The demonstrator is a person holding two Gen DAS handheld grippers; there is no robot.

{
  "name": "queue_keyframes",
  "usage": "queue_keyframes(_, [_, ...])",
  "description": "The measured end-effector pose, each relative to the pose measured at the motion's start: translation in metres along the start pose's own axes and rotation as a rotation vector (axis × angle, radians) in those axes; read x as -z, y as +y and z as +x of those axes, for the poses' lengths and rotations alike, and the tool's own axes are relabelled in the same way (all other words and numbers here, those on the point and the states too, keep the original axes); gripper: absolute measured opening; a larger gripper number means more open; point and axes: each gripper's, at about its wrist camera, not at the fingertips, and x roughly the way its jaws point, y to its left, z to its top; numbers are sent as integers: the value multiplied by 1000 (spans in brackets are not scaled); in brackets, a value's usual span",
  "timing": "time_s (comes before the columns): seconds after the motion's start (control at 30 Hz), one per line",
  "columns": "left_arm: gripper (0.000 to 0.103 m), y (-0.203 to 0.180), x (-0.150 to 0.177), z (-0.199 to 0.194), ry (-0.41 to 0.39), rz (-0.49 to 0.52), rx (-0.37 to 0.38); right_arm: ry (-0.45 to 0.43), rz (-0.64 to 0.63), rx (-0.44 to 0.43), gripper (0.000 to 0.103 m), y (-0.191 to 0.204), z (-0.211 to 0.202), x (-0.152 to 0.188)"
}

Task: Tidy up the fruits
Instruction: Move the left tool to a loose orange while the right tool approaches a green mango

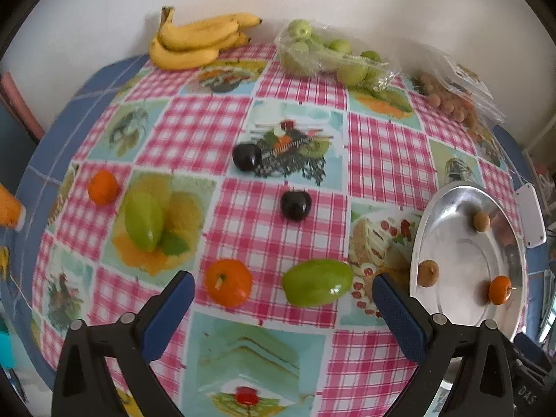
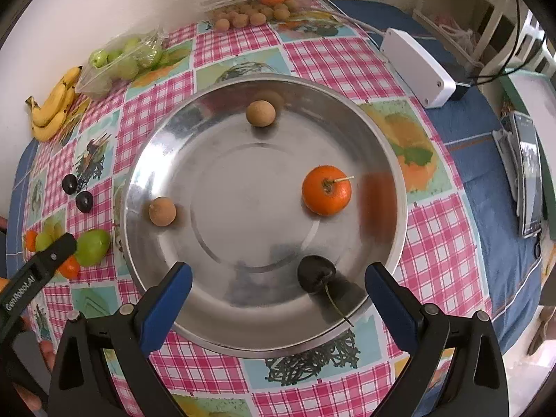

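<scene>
My right gripper (image 2: 278,274) hangs open over the near rim of a metal plate (image 2: 243,180). In the plate lie a dark cherry (image 2: 316,272) with its stem, between the fingers but untouched, a tangerine (image 2: 326,194) and two brown longans (image 2: 260,113) (image 2: 162,211). My left gripper (image 1: 281,283) is open above the tablecloth, left of the plate (image 1: 451,208). A tangerine (image 1: 227,286) and a green fruit (image 1: 316,286) lie just ahead of its fingertips. Further off are two dark cherries (image 1: 247,157) (image 1: 295,205), a small tangerine (image 1: 102,187) and another green fruit (image 1: 144,220).
Against the far wall lie bananas (image 1: 198,40), a bag of green fruits (image 1: 330,55) and a clear box of longans (image 1: 451,100). A white box (image 2: 417,66) with a cable sits right of the plate. A phone (image 2: 528,180) lies at the table's right edge.
</scene>
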Motion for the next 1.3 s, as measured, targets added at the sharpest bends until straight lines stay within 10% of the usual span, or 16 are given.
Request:
queue_keyframes(0.67, [103, 77, -36, -14, -97, -37, -125, -64, 140, -126, 100, 13, -8, -2])
queue_keyframes(1.3, [103, 150, -46, -24, -103, -188, -94, -133, -109, -229, 100, 130, -22, -7])
